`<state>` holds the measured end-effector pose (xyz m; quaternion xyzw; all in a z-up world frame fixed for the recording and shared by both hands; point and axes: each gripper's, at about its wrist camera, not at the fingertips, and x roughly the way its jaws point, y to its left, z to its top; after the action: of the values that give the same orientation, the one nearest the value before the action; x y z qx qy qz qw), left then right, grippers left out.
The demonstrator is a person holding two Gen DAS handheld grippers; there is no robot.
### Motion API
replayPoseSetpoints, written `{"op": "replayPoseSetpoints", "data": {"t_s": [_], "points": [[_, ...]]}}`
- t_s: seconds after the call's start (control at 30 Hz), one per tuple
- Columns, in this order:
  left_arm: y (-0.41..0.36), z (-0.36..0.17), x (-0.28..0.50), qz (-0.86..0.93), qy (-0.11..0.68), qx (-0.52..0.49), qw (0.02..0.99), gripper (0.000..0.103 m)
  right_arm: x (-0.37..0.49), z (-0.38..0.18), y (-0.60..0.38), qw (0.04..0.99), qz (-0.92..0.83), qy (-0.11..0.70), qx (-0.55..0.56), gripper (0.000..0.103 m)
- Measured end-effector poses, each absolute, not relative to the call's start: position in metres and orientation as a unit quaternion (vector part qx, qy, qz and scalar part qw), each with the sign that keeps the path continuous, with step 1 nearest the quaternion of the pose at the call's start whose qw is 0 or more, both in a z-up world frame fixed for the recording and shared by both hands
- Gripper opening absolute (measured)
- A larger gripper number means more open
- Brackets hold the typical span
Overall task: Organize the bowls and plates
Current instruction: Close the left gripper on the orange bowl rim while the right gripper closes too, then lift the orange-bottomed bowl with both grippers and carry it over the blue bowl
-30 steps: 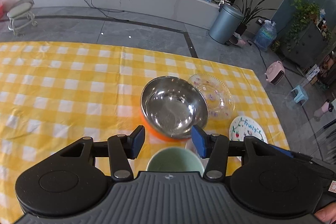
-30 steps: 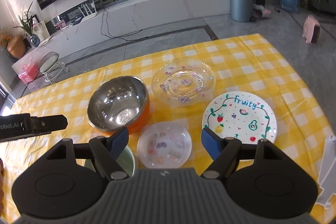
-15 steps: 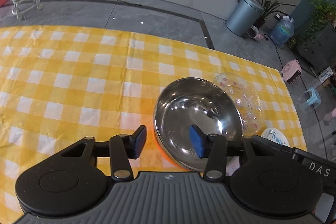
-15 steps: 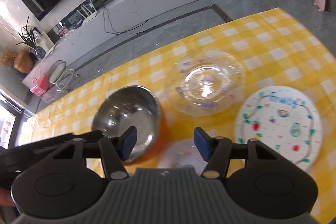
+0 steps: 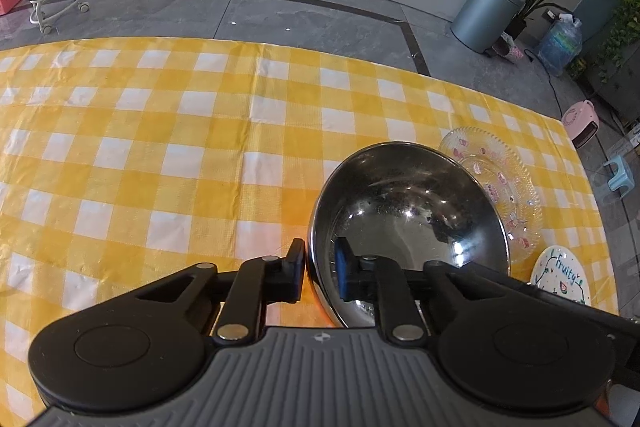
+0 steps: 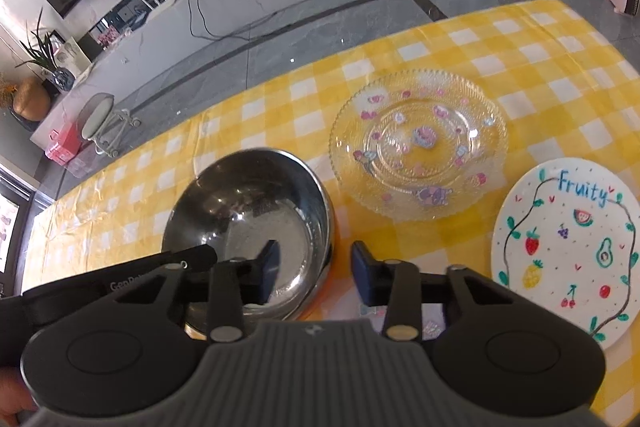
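Since a second ago the left gripper (image 5: 320,269) has come forward from over the green cup and narrowed onto the steel bowl (image 5: 404,223); its fingers now pinch the bowl's near-left rim, one pad outside and the blue pad inside. The right gripper (image 6: 314,273) has dropped lower as well; its fingers stand apart, one over the bowl's near-right rim and the other beyond it, holding nothing. The bowl (orange on the outside) sits on the yellow checked tablecloth (image 5: 160,155); whether it is lifted off the cloth I cannot tell. The clear glass plate (image 6: 418,143) lies just beside the bowl on its far right side; the white "Fruity" plate (image 6: 568,247) lies flat near the glass plate, closer to the table's right edge. A small patterned glass dish (image 6: 430,325) shows partly beneath the right gripper's body.
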<state>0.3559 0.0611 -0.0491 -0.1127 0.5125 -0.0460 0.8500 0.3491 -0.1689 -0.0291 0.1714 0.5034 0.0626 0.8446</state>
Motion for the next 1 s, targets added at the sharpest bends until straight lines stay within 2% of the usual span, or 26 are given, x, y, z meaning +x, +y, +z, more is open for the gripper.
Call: {"op": "replayPoseSetpoints", "data": {"t_s": [0.2, 0.27, 0.53, 1.0], "points": [[0.058, -0.048, 0.357, -0.040, 0.516, -0.100, 0.850, 0.010, 0.353, -0.037, -0.165, 0.839, 0.055, 0.515, 0.169, 0.024], [0.058, -0.047, 0.357, -0.037, 0.516, -0.100, 0.850, 0.009, 0.354, -0.039, -0.166, 0.838, 0.049, 0.517, 0.167, 0.014], [0.058, -0.032, 0.351, -0.038, 0.499, -0.092, 0.861, 0.009, 0.352, -0.031, -0.169, 0.841, 0.046, 0.510, 0.177, 0.013], [0.065, 0.015, 0.316, -0.040, 0.468, -0.087, 0.879, 0.009, 0.322, 0.017, -0.167, 0.857, 0.066, 0.479, 0.180, 0.013]]}}
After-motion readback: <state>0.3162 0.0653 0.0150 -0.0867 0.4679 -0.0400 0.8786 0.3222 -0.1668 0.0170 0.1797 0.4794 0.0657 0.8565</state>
